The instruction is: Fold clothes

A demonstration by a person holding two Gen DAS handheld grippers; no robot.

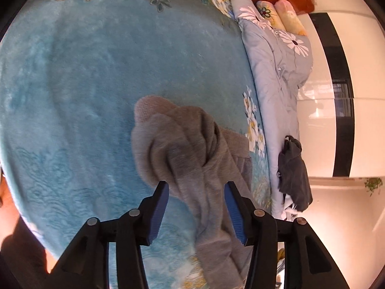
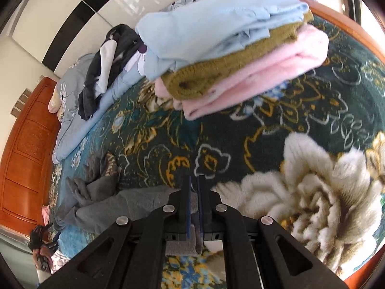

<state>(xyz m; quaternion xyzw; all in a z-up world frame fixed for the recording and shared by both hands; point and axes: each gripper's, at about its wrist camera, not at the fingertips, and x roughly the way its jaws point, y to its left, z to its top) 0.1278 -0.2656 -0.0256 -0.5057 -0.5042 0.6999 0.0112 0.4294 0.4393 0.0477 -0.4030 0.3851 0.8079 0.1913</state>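
A grey garment (image 1: pixel 190 154) lies bunched on the teal floral blanket (image 1: pixel 96 84). My left gripper (image 1: pixel 196 187) is open, its blue-padded fingers on either side of the grey cloth, which runs back between them. In the right wrist view the same grey garment (image 2: pixel 115 202) stretches from a crumpled end at the left to my right gripper (image 2: pixel 194 180), which is shut on an edge of it just above the blanket (image 2: pixel 264 125).
A stack of folded clothes, light blue (image 2: pixel 216 26), olive (image 2: pixel 216 72) and pink (image 2: pixel 252 84), sits on the blanket ahead of the right gripper. A dark garment (image 2: pixel 105 67) lies on a light blue quilt (image 1: pixel 276 77). A wooden headboard (image 2: pixel 26 159) stands at the left.
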